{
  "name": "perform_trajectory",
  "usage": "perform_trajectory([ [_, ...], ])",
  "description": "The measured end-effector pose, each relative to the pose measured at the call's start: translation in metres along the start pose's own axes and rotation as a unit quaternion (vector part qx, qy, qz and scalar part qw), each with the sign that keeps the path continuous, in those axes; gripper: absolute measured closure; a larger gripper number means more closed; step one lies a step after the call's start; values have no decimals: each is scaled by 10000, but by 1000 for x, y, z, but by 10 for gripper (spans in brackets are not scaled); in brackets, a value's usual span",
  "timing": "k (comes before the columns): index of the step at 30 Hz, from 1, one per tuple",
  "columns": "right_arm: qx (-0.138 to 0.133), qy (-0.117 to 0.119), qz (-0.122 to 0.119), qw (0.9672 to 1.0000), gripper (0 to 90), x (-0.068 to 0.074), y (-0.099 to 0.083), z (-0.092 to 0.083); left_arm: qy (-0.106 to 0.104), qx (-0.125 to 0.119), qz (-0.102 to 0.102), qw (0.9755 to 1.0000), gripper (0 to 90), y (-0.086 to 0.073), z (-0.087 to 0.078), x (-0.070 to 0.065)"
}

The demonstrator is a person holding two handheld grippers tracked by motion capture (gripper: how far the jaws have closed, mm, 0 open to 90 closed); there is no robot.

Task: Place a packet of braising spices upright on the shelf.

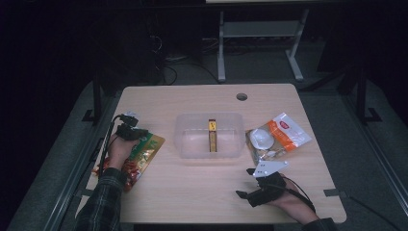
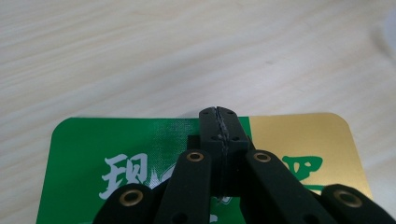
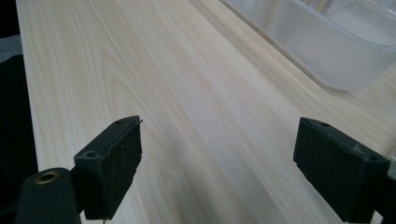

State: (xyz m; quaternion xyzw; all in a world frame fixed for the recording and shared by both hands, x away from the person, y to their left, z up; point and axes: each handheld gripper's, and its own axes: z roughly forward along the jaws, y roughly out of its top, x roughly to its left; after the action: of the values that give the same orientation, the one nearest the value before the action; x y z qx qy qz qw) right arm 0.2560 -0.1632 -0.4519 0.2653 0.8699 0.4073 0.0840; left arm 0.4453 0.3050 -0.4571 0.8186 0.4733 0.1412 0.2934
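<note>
A: Where is the left gripper, and how do its jaws stand?
B: Near the table's left edge. Its jaws are clenched together, tips meeting above the top edge of the flat green and gold foil snack packet; whether the foil is pinched between them I cannot tell.

A: And the packet itself?
B: It lies flat on the pale wooden table, by the left edge, its lower part printed in red, under the person's left hand.

A: The right gripper?
B: Released, jaws spread wide with only bare wood between them. It rests near the front edge, towards the right corner.

A: What lies farther out?
B: A clear plastic rectangular tub sits mid-table with a narrow yellow and brown box inside. Just right of the tub lies an orange and white snack bag.
</note>
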Motion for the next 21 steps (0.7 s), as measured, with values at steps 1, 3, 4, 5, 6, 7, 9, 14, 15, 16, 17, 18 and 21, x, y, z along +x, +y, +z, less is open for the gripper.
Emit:
perform_trajectory([
  [1, 5, 1, -17, 10000, 147, 0, 0, 0, -86, 53, 67, 9999, 900, 0, 0, -6],
  [3, 17, 3, 14, 10000, 147, 1, 0, 0, -121, 48, 123, 9998, 900, 0, 0, -11],
  [4, 14, 4, 17, 10000, 147, 1, 0, -1, -151, 42, 131, 9998, 900, -1, -1, -13],
  [5, 14, 4, 17, 10000, 147, 1, 0, -1, -219, 44, 154, 9996, 900, -2, -1, -16],
  [6, 8, 14, 17, 10000, 147, 1, 0, -1, -267, 21, 163, 9995, 900, -4, -2, -20],
  [7, 1, 2, -17, 10000, 147, 0, 0, -1, -341, 61, 261, 9991, 900, -6, -3, -27],
  [9, 6, 10, 8, 10000, 147, 1, 0, -1, -350, 76, 312, 9989, 900, -7, -4, -30],
  [14, 0, -11, -81, 10000, 147, 2, 0, -1, -463, 69, 472, 9978, 900, -16, -11, -48],
  [15, 3, -14, -62, 10000, 147, 2, 0, -1, -482, 96, 551, 9973, 900, -18, -12, -51],
  [16, 3, -14, -62, 10000, 147, 2, 0, -1, -499, 110, 589, 9969, 900, -20, -14, -54],
  [17, 7, -15, -71, 10000, 147, 2, 0, -1, -516, 109, 655, 9965, 900, -23, -16, -59],
  [18, 2, -15, -71, 10000, 147, 2, 1, -1, -535, 97, 739, 9958, 900, -25, -17, -62],
  [21, 4, -22, -99, 9999, 147, 3, 1, -1, -692, 54, 895, 9936, 900, -33, -22, -72],
])
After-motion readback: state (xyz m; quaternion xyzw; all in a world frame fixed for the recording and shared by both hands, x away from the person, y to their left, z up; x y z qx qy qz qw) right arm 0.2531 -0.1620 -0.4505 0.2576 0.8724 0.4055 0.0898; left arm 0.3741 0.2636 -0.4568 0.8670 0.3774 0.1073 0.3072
